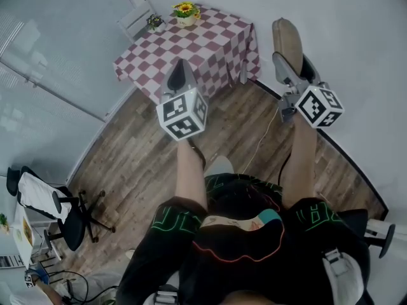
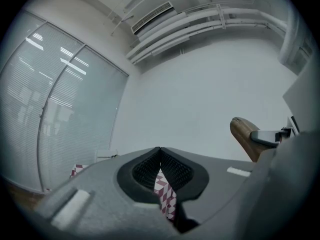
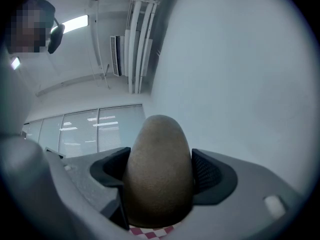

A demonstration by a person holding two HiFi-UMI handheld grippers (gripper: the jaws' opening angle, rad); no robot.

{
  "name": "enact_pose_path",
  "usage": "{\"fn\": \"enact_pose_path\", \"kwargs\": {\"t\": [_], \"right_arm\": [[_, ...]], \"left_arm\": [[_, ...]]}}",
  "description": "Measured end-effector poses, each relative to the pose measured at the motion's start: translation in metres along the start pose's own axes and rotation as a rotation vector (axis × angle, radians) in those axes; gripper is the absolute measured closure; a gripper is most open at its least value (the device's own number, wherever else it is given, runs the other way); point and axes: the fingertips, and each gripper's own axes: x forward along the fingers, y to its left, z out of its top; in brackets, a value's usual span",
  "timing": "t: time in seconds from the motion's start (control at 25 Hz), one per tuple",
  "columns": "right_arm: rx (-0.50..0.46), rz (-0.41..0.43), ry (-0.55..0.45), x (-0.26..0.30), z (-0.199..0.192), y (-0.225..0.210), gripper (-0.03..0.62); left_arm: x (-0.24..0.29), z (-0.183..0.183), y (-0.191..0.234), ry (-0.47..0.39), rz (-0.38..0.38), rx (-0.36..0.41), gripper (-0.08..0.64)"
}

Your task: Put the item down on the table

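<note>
Two grippers are seen in the head view above a wooden floor [image 1: 137, 148], and the room around them is closed by plain white walls. The left gripper [image 1: 180, 68] is held in front of the table [image 1: 213, 46], which stands in the upper middle of the frame and is covered with a red and white checked cloth. In the left gripper view, the jaws of this gripper [image 2: 160, 153] are brought together until the tips touch, and nothing is held between them; only a strip of the checked cloth is seen behind them. The right gripper [image 1: 292, 61] is raised at the upper right of the frame, and a brown egg-shaped item [image 1: 286, 38] is clamped in it. In the right gripper view the item [image 3: 159, 159] is pressed from both sides by the black pads, and it fills the whole space between the jaws. The item is held in the air to the right of the table and is not touching it. At the far edge of the table a yellow flower in a pot [image 1: 185, 13] and a small plant [image 1: 154, 22] are placed, with a white chair [image 1: 135, 19] just beside them. A glass wall with blinds [image 2: 60, 109] and ceiling pipes [image 2: 210, 21] are shown in the left gripper view. A black office chair [image 1: 57, 211] with a white cloth over it is found at the lower left.
</note>
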Motion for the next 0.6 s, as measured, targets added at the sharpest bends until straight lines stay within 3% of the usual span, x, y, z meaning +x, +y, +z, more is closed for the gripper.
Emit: {"fn": "enact_pose_path", "kwargs": {"t": [0.24, 0.6], "right_arm": [[0.017, 0.021, 0.060, 0.014, -0.028, -0.004, 0.209], [0.015, 0.010, 0.100, 0.037, -0.038, -0.028, 0.209]], "left_arm": [[0.012, -0.023, 0.022, 0.018, 0.057, -0.062, 0.551], [0.056, -0.049, 0.009, 0.052, 0.010, -0.097, 0.551]]}}
